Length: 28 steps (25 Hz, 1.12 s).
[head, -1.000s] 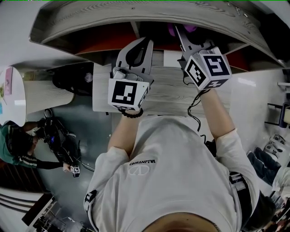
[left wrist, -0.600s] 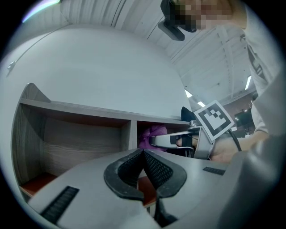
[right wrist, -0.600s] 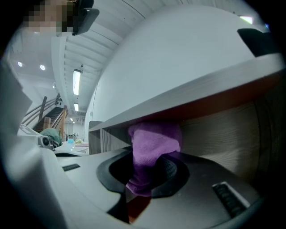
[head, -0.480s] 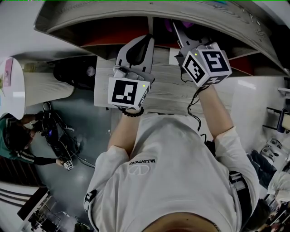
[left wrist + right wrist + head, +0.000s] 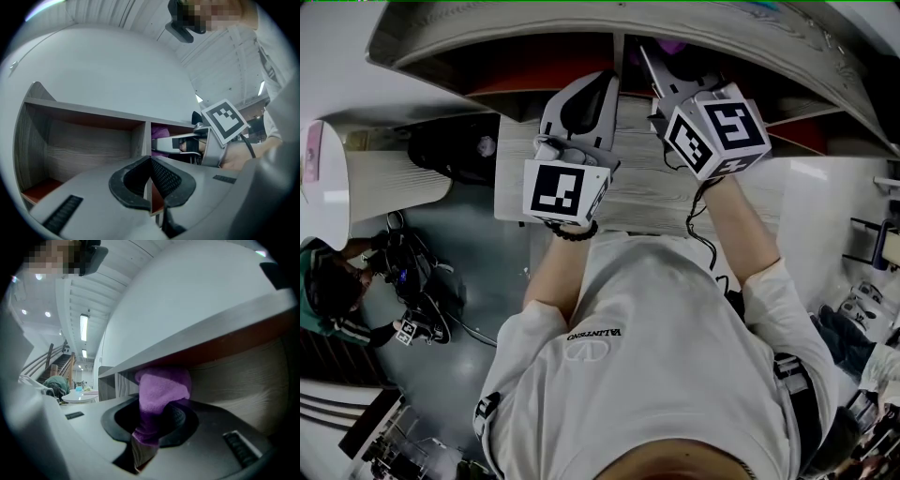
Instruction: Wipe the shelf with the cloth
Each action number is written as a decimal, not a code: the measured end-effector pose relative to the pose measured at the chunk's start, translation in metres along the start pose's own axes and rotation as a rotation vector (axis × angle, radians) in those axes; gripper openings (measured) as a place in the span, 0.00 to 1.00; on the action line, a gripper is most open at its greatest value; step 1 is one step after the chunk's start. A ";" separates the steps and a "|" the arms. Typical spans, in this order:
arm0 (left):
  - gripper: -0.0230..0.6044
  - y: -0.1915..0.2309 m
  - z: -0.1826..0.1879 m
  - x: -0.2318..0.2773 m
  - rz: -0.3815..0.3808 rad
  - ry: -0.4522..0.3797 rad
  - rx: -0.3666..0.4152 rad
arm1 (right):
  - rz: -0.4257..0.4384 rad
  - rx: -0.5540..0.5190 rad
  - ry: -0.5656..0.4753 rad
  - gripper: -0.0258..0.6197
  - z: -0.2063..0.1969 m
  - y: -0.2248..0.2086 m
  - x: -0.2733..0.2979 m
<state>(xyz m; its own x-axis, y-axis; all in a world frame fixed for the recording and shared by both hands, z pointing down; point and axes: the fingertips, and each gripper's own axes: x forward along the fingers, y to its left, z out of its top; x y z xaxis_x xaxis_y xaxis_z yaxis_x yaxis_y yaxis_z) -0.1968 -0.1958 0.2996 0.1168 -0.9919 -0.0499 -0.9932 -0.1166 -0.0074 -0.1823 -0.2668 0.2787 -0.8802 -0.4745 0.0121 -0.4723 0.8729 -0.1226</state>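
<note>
Shelf of grey wood stands far in front of me, split by an upright divider. My left gripper faces that divider, jaws together on nothing. My right gripper, just to its right, pinches the purple cloth inside the right compartment, perhaps brushing the top board's underside.

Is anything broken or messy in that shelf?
Nothing stands out. The shelf looks whole, with no spill. The purple cloth is bunched up, but only because the right tongs pinch it inside a compartment. The left tongs are shut and empty.
</note>
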 end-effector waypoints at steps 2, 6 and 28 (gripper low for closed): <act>0.03 0.002 -0.001 -0.001 0.002 0.001 0.000 | 0.003 -0.001 -0.001 0.16 -0.001 0.001 0.001; 0.03 0.007 -0.004 -0.002 0.010 0.003 0.000 | 0.008 0.004 -0.002 0.16 -0.003 0.003 0.004; 0.03 0.011 -0.034 -0.010 0.020 0.052 -0.029 | 0.001 0.032 0.074 0.16 -0.052 0.005 0.001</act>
<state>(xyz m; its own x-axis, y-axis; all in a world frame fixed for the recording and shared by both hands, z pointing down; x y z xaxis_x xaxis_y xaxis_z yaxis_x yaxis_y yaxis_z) -0.2093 -0.1888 0.3343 0.0975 -0.9952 0.0027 -0.9950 -0.0974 0.0223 -0.1879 -0.2566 0.3301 -0.8823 -0.4629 0.0856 -0.4708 0.8687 -0.1541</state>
